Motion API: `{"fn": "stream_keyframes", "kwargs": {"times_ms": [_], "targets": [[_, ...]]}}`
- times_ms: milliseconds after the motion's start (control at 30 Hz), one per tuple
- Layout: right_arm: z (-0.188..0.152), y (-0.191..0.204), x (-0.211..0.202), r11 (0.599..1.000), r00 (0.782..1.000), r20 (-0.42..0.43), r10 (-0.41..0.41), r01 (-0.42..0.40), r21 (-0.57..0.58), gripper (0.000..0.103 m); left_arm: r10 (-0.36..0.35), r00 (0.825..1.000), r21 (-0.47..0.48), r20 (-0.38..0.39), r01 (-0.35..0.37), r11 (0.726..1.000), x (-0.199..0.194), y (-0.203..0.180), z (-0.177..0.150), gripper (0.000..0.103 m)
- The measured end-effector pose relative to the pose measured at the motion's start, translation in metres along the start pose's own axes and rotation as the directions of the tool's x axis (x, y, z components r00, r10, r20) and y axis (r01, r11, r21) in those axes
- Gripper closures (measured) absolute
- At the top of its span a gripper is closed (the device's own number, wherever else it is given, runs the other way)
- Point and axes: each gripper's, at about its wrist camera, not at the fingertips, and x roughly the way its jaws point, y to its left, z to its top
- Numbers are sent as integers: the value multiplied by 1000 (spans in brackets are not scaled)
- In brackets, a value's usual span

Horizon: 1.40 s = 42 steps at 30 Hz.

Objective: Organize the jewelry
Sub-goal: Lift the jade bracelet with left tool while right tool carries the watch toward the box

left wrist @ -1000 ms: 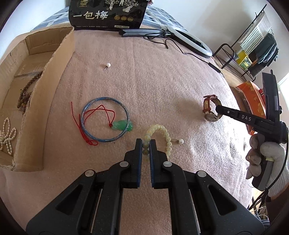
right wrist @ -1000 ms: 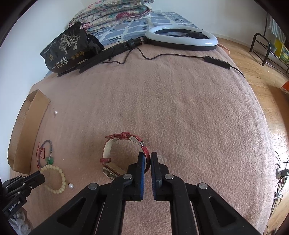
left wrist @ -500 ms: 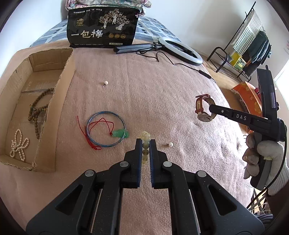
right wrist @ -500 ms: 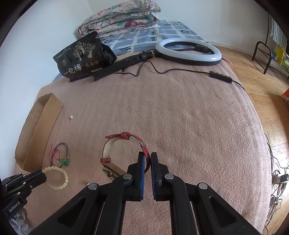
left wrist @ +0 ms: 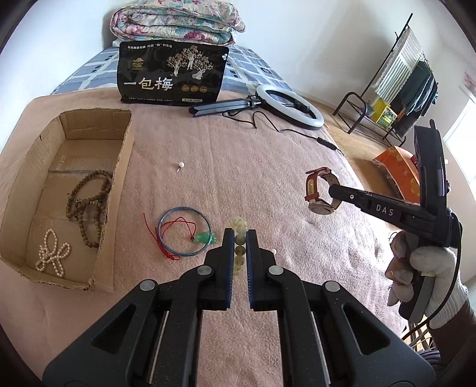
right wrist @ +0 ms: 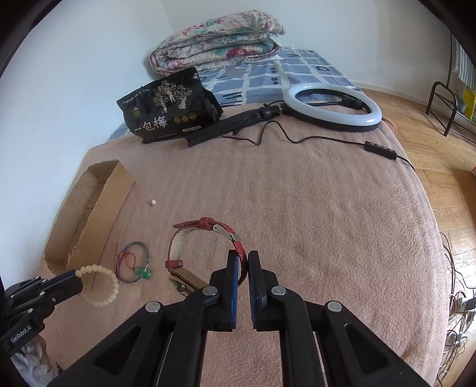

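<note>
My left gripper (left wrist: 239, 235) is shut on a pale bead bracelet (left wrist: 239, 238), which hangs clear of the pink blanket; the right wrist view shows that pale bead bracelet (right wrist: 99, 285) as a loop at the left gripper's (right wrist: 76, 278) tip. My right gripper (right wrist: 243, 257) is shut on the red strap of a wristwatch (right wrist: 205, 229), lifted off the bed; the left wrist view shows the wristwatch (left wrist: 319, 193) dangling from the right gripper (left wrist: 333, 189). A cardboard box (left wrist: 125, 166) on the left holds brown beads (left wrist: 86, 202) and a pearl string (left wrist: 52, 253).
On the blanket lie a blue bangle (left wrist: 184, 232) with a red cord and green pendant (left wrist: 203, 238), and two pearl pins (left wrist: 180, 165), (left wrist: 273, 251). A black snack bag (left wrist: 172, 77), a ring light (left wrist: 290, 105) with its cable and a folded quilt (left wrist: 178, 20) sit at the far end.
Both grippers have risen. The bead bracelet left the blanket and now hangs from the left gripper. The watch rose with the right gripper.
</note>
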Motion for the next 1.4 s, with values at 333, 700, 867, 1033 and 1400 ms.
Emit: {"fn": "stream_keyframes", "kwargs": {"times_ms": [333, 700, 867, 1033, 1400], "targets": [[0, 48, -7, 995, 998, 10, 63, -63, -76, 99, 38, 994, -59, 100, -32, 998, -40, 43, 27, 98], [-10, 124, -10, 967, 984, -6, 177, -175, -183, 99, 131, 975, -176, 178, -99, 979, -65, 119, 49, 98], [-11, 158, -5, 951, 974, -20, 226, -225, -210, 99, 157, 971, -210, 179, -118, 971, -65, 150, 53, 98], [-10, 189, 5, 938, 968, -34, 247, -248, -244, 99, 176, 969, -233, 174, -133, 963, -60, 171, 53, 98], [-15, 234, 35, 918, 963, -86, 254, -268, -291, 99, 181, 973, -274, 147, -135, 952, -50, 198, 48, 98]]}}
